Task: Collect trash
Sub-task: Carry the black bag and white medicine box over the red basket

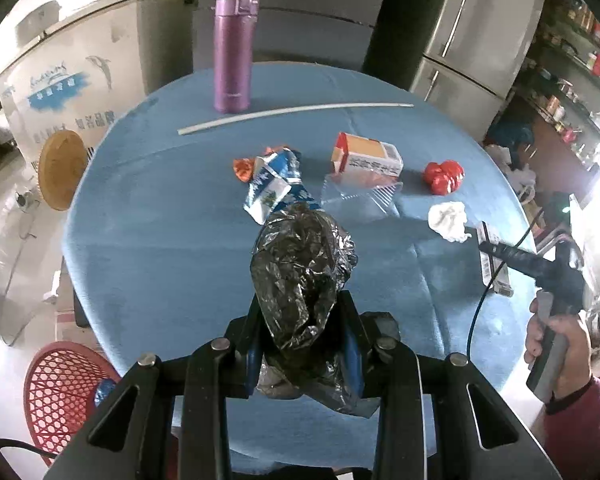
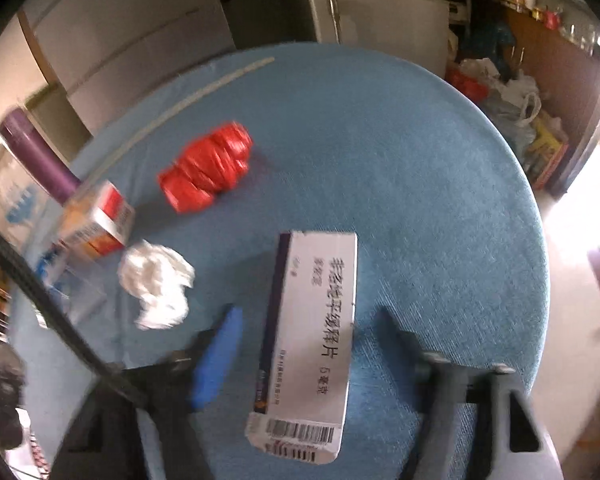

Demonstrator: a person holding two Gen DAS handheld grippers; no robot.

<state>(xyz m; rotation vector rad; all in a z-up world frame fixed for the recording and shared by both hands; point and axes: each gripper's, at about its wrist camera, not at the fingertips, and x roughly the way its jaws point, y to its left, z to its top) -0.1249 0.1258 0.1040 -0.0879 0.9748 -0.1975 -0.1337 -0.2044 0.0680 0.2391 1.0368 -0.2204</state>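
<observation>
left gripper (image 1: 302,320) has its jaws pinching a crumpled black plastic trash bag (image 1: 302,280), long axis pointing away over the round blue tabletop (image 1: 160,240); right gripper (image 2: 300,340) jaws spread around a flat white medicine box (image 2: 312,340) lying lengthwise between them

A round blue-covered desk (image 1: 148,240) stood before a steel fridge (image 1: 472,40), cluttered shelves (image 1: 580,80) and a red chair (image 1: 60,392).

My left gripper (image 1: 300,320) clamps a black plastic bag (image 1: 300,272) above the near edge of the blue table (image 1: 160,240).
</observation>
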